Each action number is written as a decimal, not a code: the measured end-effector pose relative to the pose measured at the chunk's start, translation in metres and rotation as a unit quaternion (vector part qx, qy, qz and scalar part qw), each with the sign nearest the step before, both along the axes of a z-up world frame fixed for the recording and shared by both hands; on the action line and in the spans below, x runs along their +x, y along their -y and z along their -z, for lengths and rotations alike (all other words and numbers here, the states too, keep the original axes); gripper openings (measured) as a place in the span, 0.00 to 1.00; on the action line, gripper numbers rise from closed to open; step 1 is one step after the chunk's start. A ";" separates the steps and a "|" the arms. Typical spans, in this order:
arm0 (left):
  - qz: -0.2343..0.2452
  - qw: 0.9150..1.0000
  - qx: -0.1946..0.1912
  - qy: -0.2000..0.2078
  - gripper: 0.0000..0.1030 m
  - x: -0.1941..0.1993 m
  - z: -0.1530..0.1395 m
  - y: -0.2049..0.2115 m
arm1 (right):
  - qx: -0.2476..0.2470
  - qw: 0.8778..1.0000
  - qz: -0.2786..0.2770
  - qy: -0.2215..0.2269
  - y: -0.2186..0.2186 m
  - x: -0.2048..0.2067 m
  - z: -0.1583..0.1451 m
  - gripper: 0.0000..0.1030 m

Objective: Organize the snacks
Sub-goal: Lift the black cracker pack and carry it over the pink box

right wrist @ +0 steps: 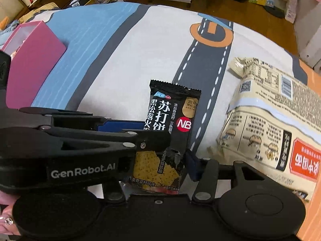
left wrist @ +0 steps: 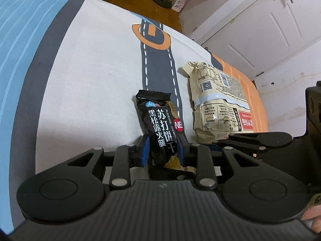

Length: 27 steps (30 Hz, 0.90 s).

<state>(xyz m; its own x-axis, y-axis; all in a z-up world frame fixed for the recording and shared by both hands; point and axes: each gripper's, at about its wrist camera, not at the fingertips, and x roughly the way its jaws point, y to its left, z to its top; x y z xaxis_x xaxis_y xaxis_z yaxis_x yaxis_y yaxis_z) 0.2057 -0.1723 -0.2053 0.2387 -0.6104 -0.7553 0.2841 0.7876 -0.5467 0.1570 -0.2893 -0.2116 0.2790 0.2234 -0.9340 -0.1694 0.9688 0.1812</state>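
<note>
Left gripper [left wrist: 163, 150] pinches the black soda-cracker packet [left wrist: 160, 124] — light, crinkly, brittle inside; right gripper's [right wrist: 160, 158] fingers straddle it, slack.

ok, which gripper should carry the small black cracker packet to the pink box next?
Left, probably. The left gripper already clamps the small black cracker packet, and the open pink box sits on its side. The right gripper merely straddles the packet.

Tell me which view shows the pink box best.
The right wrist view. The open-topped pink cardboard box sits at its left edge on the blue-striped part of the printed bedsheet, with its rim and one side wall visible. The left wrist view does not show the box at all.
</note>
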 end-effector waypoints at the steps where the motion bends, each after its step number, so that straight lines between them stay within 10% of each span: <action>1: 0.000 1.000 0.002 -0.002 0.25 -0.001 -0.001 0.000 | 0.003 1.000 0.002 -0.004 0.000 -0.001 0.000 0.56; 27: -0.017 0.997 0.075 0.018 0.30 -0.077 -0.094 -0.054 | 0.042 0.996 -0.066 0.049 -0.058 -0.075 -0.072 0.56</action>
<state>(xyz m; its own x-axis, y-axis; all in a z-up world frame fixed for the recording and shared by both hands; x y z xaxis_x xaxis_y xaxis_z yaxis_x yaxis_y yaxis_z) 0.1289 -0.1182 -0.1112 0.2862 -0.4826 -0.8278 0.2727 0.8692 -0.4125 0.0822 -0.2313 -0.1392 0.3305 0.3401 -0.8804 -0.3153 0.9190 0.2367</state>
